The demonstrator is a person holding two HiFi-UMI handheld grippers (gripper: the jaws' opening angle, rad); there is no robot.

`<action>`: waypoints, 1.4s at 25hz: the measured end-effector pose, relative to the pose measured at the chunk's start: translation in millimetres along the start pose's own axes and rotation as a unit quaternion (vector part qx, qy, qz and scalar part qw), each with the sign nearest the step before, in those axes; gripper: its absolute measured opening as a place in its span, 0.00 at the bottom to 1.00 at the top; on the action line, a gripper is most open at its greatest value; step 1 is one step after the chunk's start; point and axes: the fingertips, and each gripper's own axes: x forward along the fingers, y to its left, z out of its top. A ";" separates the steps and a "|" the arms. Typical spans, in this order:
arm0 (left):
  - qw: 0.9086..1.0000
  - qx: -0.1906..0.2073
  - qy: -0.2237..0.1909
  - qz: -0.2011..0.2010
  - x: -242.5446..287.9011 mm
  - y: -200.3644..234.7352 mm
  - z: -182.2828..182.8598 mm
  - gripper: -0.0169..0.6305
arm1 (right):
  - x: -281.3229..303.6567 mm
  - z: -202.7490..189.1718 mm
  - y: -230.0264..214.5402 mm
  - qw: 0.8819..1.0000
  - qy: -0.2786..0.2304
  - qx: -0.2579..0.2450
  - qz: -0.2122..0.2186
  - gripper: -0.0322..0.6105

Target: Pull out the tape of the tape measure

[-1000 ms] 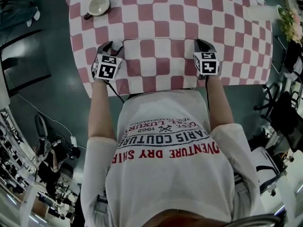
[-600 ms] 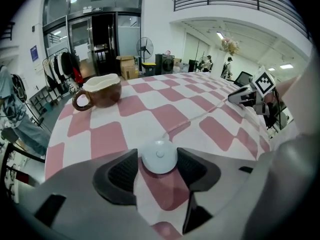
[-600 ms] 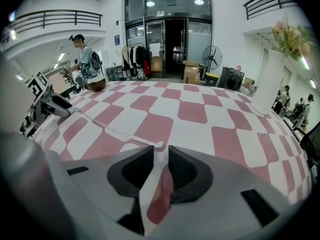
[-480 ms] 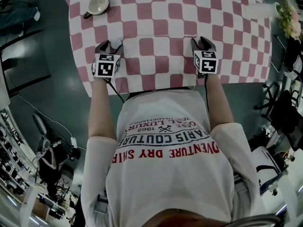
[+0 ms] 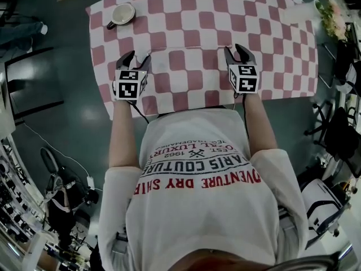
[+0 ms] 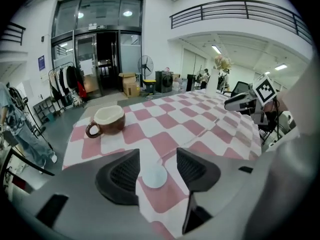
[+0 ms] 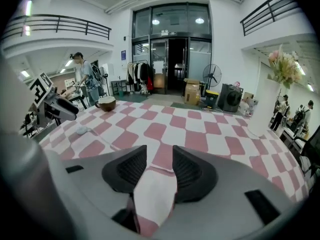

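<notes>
The tape measure (image 6: 154,176) is a small white round case lying on the pink-and-white checkered cloth (image 6: 200,129). It sits between the jaws of my left gripper (image 6: 157,159), which is open, with no pad pressing on the case. In the head view the case (image 5: 141,54) shows at the left gripper (image 5: 138,55), near the table's front left. A thin pale line runs over the cloth from the case (image 7: 81,130) toward my right gripper (image 7: 156,156). The right gripper's jaws are opening, with only cloth showing between them. It (image 5: 236,51) stands at the front right.
A brown mug (image 5: 122,14) with a white inside stands at the far left corner of the table. A white vase (image 5: 304,13) with flowers (image 5: 333,18) stands at the far right corner. The person's body is against the table's front edge (image 5: 186,109).
Both grippers have shifted a little forward over the table. The head view has shifted a little. The mug has stayed in place.
</notes>
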 end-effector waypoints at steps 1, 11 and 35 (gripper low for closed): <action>1.000 0.004 -0.008 0.001 -4.7 -0.7 6.6 0.39 | -3.6 7.9 5.0 1.000 -0.010 -0.003 0.005 0.32; 0.991 0.036 -0.119 0.044 -58.9 5.5 68.3 0.08 | -50.4 87.9 38.7 0.992 -0.123 -0.020 0.026 0.11; 0.936 0.087 -0.340 -0.008 -180.0 -35.6 160.6 0.05 | -146.5 174.0 84.0 0.944 -0.308 -0.054 0.102 0.09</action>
